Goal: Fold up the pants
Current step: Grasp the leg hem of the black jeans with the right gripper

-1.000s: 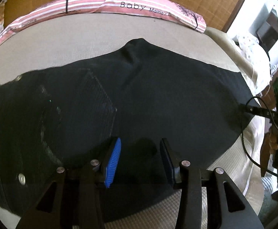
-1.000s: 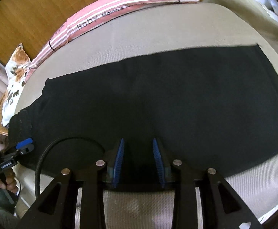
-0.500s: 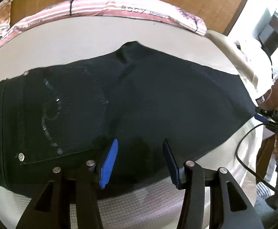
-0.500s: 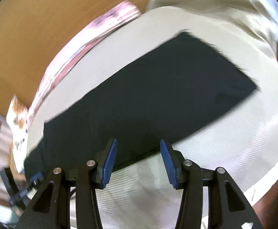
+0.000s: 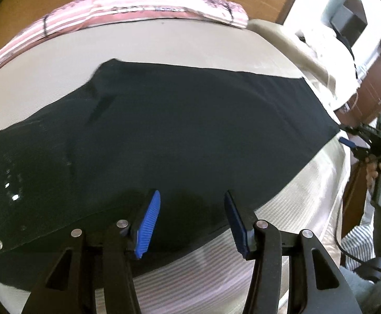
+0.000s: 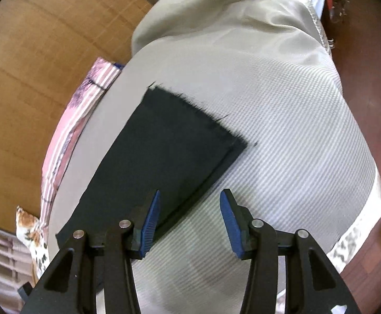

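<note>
Black pants [image 5: 180,136] lie flat across the beige bed, waist end with rivets at the left, leg hems at the right. My left gripper [image 5: 191,222] is open and empty, hovering over the near edge of the pants at mid-length. In the right wrist view the frayed leg hem [image 6: 190,110] of the pants [image 6: 159,162] lies on the bed. My right gripper [image 6: 189,222] is open and empty above the near edge of the leg, its left pad over the cloth. It also shows in the left wrist view [image 5: 365,144] just off the hem end.
A pink striped pillow [image 5: 143,13] lies along the wooden headboard [image 6: 46,52]. A floral cushion [image 6: 30,233] sits at the bed's far corner. The beige bedspread [image 6: 282,130] falls off at the bed's foot edge, with dark wooden furniture [image 5: 373,91] beyond.
My right gripper let go of the pants' near edge, opened and swung toward the leg hem. My left gripper lifted back a little and stayed open.
</note>
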The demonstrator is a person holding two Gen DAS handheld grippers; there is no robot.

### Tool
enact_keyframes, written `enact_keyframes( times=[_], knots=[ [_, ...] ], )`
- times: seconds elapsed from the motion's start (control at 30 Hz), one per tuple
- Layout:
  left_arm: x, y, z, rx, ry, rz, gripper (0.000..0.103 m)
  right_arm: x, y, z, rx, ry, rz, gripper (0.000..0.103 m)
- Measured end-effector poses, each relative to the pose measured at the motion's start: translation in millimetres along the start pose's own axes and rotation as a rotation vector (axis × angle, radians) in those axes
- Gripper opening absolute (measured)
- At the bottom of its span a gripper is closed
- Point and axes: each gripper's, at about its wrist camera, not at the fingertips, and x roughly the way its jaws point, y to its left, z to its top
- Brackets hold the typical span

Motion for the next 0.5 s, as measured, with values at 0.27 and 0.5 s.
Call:
enact_keyframes(
  times=[0.27,0.5],
  knots=[
    [14,-2,3,-0.024,0.04,0.019,0.052,14,-11,24,0.03,-0.038,0.048,0.035],
    [18,4,0,-0.053,0.043,0.022,0.052,25,-10,32,0.042,-0.036,0.051,0.012]
  ],
)
